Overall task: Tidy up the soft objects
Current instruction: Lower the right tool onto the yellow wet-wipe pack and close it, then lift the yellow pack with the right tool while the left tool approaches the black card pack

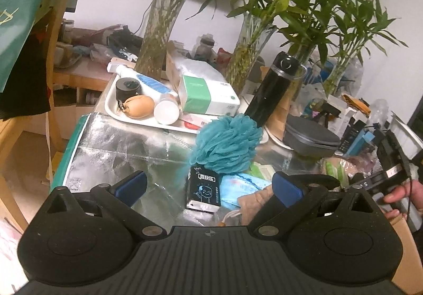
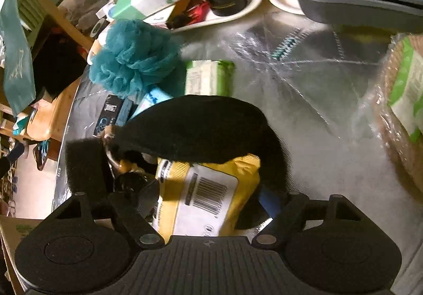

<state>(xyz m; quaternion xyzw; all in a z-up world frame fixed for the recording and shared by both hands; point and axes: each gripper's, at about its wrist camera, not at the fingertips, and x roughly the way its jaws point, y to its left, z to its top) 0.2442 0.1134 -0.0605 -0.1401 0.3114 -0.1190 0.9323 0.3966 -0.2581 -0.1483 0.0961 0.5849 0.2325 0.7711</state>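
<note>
In the left wrist view my left gripper (image 1: 210,188) hangs open over a silver foil mat (image 1: 119,147). Below its gap lie a black tissue pack (image 1: 203,190), a blue face mask (image 1: 246,184) and a beige drawstring pouch (image 1: 253,202). A teal bath pouf (image 1: 227,144) sits just beyond them. In the right wrist view my right gripper (image 2: 208,197) is shut on a yellow pack (image 2: 201,189) with a barcode label. A black fuzzy soft thing (image 2: 195,126) drapes over the pack's far end and hides the fingertips. The teal pouf (image 2: 134,57) lies to the upper left, a small green pack (image 2: 208,77) beside it.
A white tray (image 1: 113,107) holds a tan pouch, tubes and a green tissue box (image 1: 203,94). A black bottle (image 1: 269,91), glass vases of bamboo and a grey case (image 1: 309,136) stand behind. A plastic-wrapped bundle (image 2: 401,99) lies at the right. A hand (image 1: 399,194) shows at the right edge.
</note>
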